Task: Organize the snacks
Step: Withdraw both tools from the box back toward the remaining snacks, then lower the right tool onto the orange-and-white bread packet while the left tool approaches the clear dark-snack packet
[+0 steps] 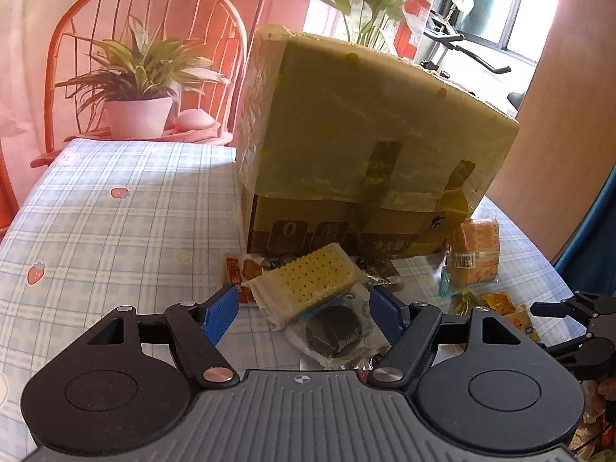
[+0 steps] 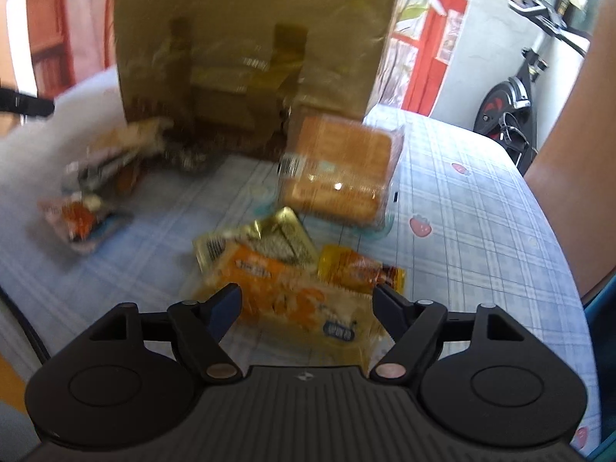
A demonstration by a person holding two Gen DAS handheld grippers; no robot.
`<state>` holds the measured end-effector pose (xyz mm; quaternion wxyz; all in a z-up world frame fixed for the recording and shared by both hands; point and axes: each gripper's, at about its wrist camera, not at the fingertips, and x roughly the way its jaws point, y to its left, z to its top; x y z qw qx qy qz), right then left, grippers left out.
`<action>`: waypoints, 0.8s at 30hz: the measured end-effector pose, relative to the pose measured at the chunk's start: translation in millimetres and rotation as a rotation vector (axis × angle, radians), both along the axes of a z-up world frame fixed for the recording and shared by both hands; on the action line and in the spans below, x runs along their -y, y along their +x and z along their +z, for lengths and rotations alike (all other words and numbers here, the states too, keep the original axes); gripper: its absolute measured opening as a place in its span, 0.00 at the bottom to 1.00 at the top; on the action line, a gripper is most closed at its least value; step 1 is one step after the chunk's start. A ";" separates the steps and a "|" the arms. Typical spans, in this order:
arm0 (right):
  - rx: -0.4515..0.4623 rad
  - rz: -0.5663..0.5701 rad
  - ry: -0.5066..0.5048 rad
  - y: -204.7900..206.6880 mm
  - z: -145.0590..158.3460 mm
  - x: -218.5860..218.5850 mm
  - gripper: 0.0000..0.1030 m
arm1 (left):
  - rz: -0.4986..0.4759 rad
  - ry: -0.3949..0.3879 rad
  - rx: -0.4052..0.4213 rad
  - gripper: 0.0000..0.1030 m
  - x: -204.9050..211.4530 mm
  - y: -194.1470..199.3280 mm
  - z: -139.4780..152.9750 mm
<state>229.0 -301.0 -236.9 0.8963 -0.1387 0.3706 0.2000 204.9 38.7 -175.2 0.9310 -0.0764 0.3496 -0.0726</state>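
A taped cardboard box (image 1: 365,146) stands on the checked tablecloth (image 1: 115,231); it also shows in the right wrist view (image 2: 250,50). Snacks lie in front of it. My left gripper (image 1: 304,308) is open over a wrapped cracker pack (image 1: 315,277) and a packet with a dark round cookie (image 1: 333,333). My right gripper (image 2: 306,300) is open over an orange-and-white snack packet (image 2: 285,292), with a gold packet (image 2: 277,238) and a small orange packet (image 2: 358,265) just beyond. A wrapped orange cake pack (image 2: 338,169) lies near the box; it also shows in the left wrist view (image 1: 475,250). The right wrist view is blurred.
A small red-orange packet (image 1: 242,273) lies left of the cracker pack. A pile of packets (image 2: 96,192) sits at the left of the right wrist view. A potted plant (image 1: 138,88) stands on a chair behind the table. The table's edge curves at right (image 2: 558,269).
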 end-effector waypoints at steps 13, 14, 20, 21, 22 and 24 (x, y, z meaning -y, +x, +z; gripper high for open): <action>-0.019 0.075 -0.087 8.2 -13.3 -13.4 0.85 | 0.008 -0.005 -0.017 0.75 0.5 -1.5 -4.8; -0.018 0.075 -0.088 7.9 -13.4 -13.9 0.84 | 0.010 -0.006 -0.018 0.75 -0.1 -1.4 -5.6; -0.114 0.030 0.019 9.4 0.8 -18.4 0.81 | 0.029 -0.017 -0.026 0.75 -3.7 -2.5 -9.3; -0.128 0.034 0.047 9.1 3.4 -20.0 0.78 | 0.033 -0.020 -0.028 0.75 -4.3 -2.8 -10.0; -0.142 0.042 0.066 9.0 5.5 -22.7 0.75 | 0.036 -0.023 -0.029 0.75 -4.7 -3.2 -10.8; -0.151 0.055 0.086 8.1 7.9 -30.5 0.74 | 0.042 -0.026 -0.030 0.75 -5.3 -4.4 -11.7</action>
